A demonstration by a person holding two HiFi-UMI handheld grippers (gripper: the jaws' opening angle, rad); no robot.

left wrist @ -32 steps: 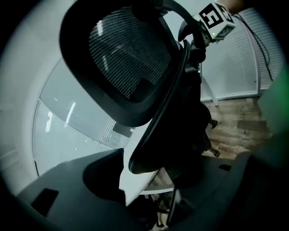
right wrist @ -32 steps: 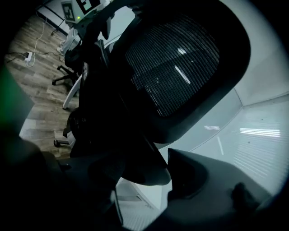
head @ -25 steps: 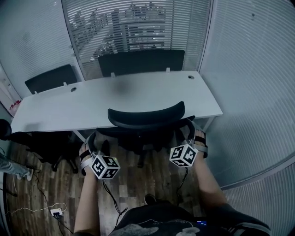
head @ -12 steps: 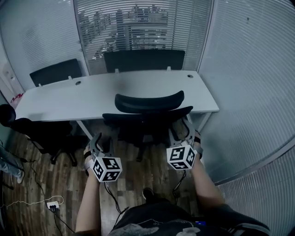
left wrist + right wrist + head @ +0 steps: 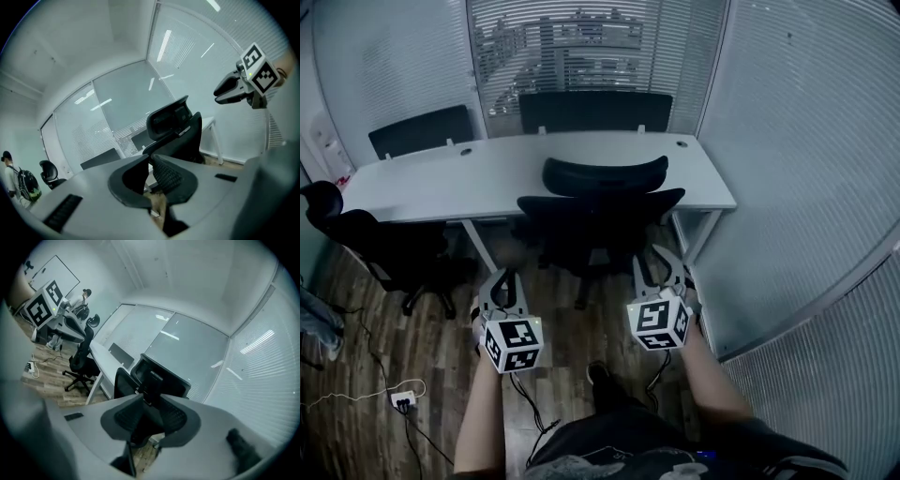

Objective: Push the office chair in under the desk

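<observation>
The black office chair (image 5: 600,220) stands at the white desk (image 5: 422,192), its seat under the top and its headrest (image 5: 605,175) at the desk's near edge. Both grippers hang over the wooden floor, short of the chair and clear of it. My left gripper (image 5: 504,286) is closing; in the left gripper view its jaws (image 5: 151,168) have come nearly together with nothing between them. My right gripper (image 5: 654,267) is also closing, and the right gripper view (image 5: 146,416) still shows a gap with nothing in it. The chair (image 5: 157,378) lies beyond that gap.
Another black chair (image 5: 356,239) stands at the desk's left end, and two more (image 5: 595,111) face it from the far side. A glass wall (image 5: 806,187) runs close along the right. A power strip (image 5: 398,401) and cables lie on the floor at left. A person (image 5: 14,180) stands far off.
Both grippers have come off the chair's back and drawn back toward me. The chair now sits farther in under the desk. Both pairs of jaws are narrower.
</observation>
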